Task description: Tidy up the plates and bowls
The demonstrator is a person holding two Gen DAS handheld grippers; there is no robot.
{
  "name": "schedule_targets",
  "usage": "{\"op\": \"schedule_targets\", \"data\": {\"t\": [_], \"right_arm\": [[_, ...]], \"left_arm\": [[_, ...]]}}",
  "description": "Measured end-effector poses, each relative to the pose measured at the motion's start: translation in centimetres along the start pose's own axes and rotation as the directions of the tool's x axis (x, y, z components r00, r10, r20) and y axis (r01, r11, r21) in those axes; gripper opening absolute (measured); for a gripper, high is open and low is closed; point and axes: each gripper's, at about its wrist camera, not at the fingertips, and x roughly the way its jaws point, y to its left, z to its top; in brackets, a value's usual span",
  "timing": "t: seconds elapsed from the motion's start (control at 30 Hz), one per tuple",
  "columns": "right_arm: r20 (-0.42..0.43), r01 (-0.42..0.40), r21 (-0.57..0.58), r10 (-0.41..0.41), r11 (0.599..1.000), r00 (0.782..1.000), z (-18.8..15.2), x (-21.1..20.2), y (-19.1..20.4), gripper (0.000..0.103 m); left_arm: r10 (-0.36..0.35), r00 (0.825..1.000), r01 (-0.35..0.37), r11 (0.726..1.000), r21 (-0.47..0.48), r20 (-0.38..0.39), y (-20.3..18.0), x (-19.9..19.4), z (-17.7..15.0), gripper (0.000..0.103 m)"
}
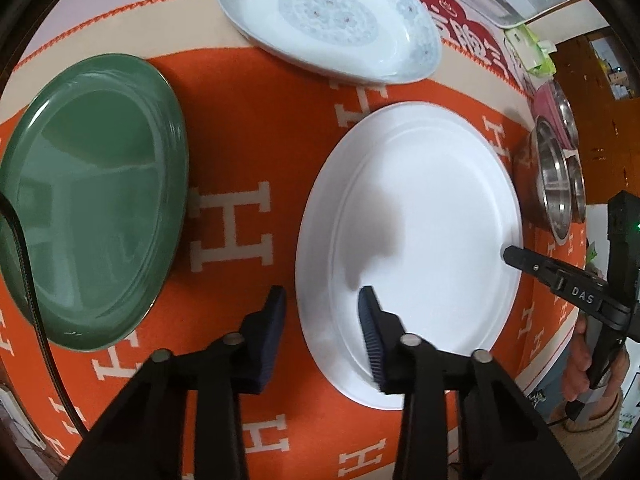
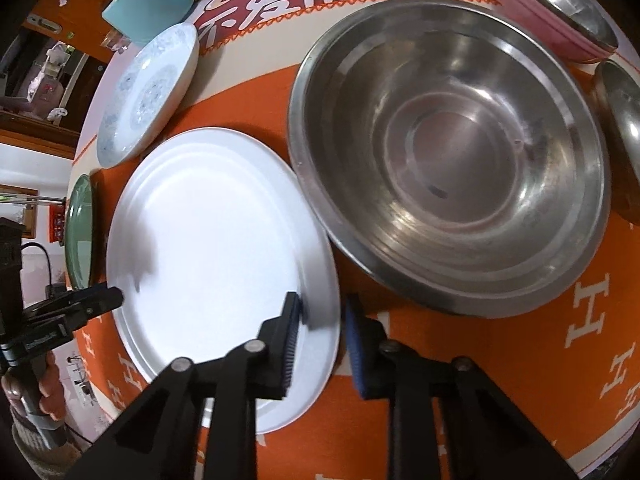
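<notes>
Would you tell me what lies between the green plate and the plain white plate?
Only bare orange cloth with white H letters separates the green plate from the plain white plate, seen in the left wrist view.

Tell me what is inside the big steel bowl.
The big steel bowl holds no dishes: only bare metal with small dark marks shows in the right wrist view. What lies under it on the orange cloth is covered.

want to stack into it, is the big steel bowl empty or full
Empty. The steel bowl sits upright on the cloth, and its bare shiny bottom shows with nothing inside.
</notes>
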Motion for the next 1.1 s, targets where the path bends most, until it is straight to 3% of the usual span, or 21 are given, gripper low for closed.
{"op": "schedule_targets", "data": {"t": [0.07, 0.33, 0.6, 0.87, 1.1], "right_arm": [[0.004, 0.012, -0.009, -0.012, 1.0, 1.0, 0.0, 0.0, 0.2, 0.019], [-0.002, 0.018, -0.016, -0.018, 1.0, 1.0, -0.1, 0.0, 1.3, 0.019], [0.002, -0.012, -0.04, 0.012, 0.999, 1.0, -1.8, -2.8, 1.7, 0.019], [-0.008, -0.065, -0.104, 0.064, 0.992, 0.998, -6.5, -5.5, 2.8, 0.019], [-0.037, -0.052, -0.166, 0.047, 0.985, 0.998, -11.5, -4.7, 3.5, 0.02]], "left_arm": [[0.014, 1.0, -0.014, 1.0, 0.0, -0.015, 0.0, 0.3, 0.0, 0.02], [0.021, 1.0, -0.021, 1.0, 0.007, 0.006, -0.6, -0.5, -0.5, 0.019], [0.018, 0.999, -0.018, 1.0, 0.009, 0.046, -1.4, -3.9, -2.7, 0.018], [0.023, 0.995, -0.022, 1.0, -0.013, 0.094, -1.2, -7.5, -9.1, 0.018], [0.045, 0.994, -0.042, 0.998, -0.037, 0.096, -0.7, -6.9, -15.9, 0.018]]}}
